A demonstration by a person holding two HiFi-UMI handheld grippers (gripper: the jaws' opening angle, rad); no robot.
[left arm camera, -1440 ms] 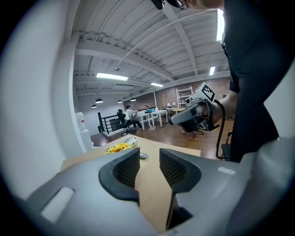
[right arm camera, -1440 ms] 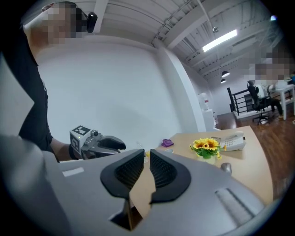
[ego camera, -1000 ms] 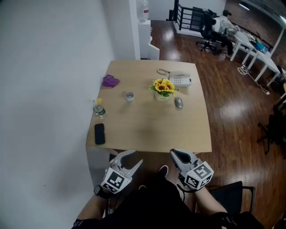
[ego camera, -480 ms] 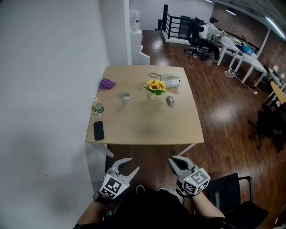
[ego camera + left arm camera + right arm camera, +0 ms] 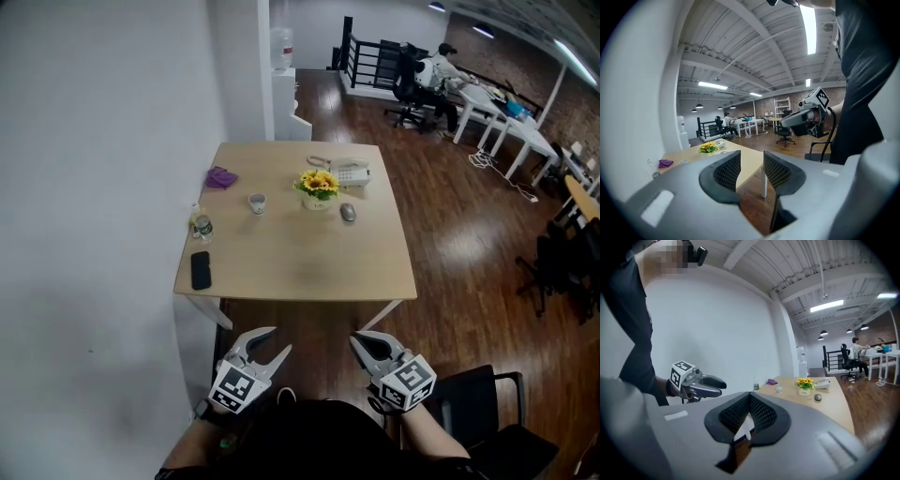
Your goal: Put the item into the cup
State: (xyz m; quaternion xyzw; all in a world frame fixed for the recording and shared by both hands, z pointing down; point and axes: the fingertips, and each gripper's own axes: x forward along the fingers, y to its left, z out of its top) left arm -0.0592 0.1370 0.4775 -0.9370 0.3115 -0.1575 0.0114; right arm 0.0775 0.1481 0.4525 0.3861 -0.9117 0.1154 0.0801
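In the head view both grippers are low in the frame, in front of the person's dark clothing and above the wooden floor, and neither one is over the table (image 5: pixel 309 281). The left gripper (image 5: pixel 278 339) is at the lower left; in the left gripper view its two ribbed pads (image 5: pixel 727 171) stand apart with a clear gap, and between them only the table edge and the floor can be seen, so it holds nothing. The right gripper (image 5: pixel 357 338) is at the lower centre-right; in the right gripper view its pads (image 5: pixel 740 414) meet at the tips, and no object is caught between them. The cup (image 5: pixel 256 202) stands upright on the table in the upper middle of the frame, a little to the left, well apart from both grippers. Near it, to the upper left, lies a small purple thing (image 5: pixel 221 177), and to its right stands a pot of yellow flowers (image 5: pixel 317 186), with a white telephone (image 5: pixel 351 172) behind the pot and a grey mouse (image 5: pixel 348 213) in front of it. At the left edge of the table there is a small bottle (image 5: pixel 199 225), and below it a black phone (image 5: pixel 201 270) lies flat. Which of these things is the item for the cup, I cannot tell.
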